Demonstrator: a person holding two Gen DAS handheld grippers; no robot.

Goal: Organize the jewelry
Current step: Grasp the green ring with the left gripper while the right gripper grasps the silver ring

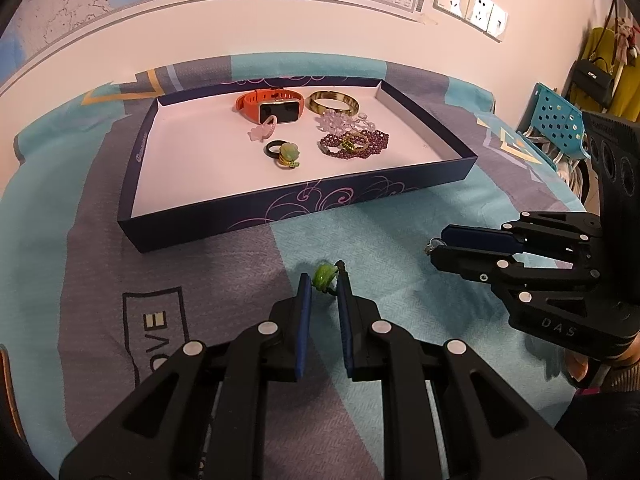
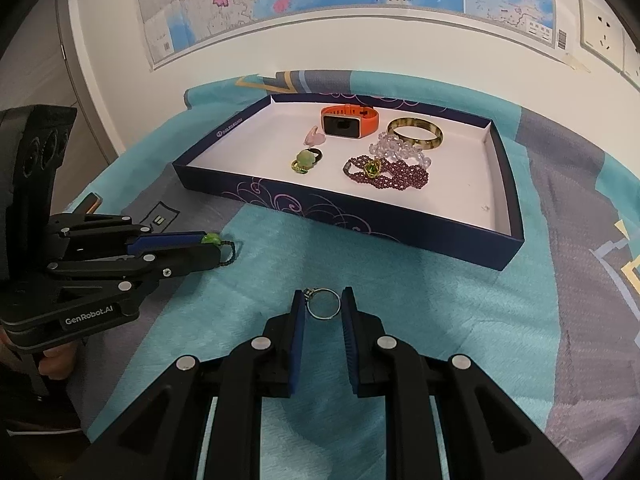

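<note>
Two hand-held grippers over the bedspread (image 2: pixel 400 272), each loaded with one small piece. We see the left gripper (image 1: pixel 323 280) pinching a green bead charm (image 1: pixel 325 275) on a dark beaded loop between its blue pads, the loop trailing past the tips. The right gripper (image 2: pixel 323 303) is closed on a thin silver ring (image 2: pixel 323 304), held on edge so that its opening faces the camera and its small setting sits against the left pad.

The jewelry box lid (image 2: pixel 400 232), serving as a tray, lies ahead of both grippers and beyond their tips, its long axis running across the view. It already holds an orange smartwatch (image 2: pixel 348 120), a bangle (image 2: pixel 416 131), a clear bead bracelet (image 2: pixel 400 150), a purple bead bracelet (image 2: pixel 390 176) and several rings. We judge the right gripper nearer the bare right end of the lid, the left gripper nearer the left end, so each delivery is a forward reach over the near wall.
</note>
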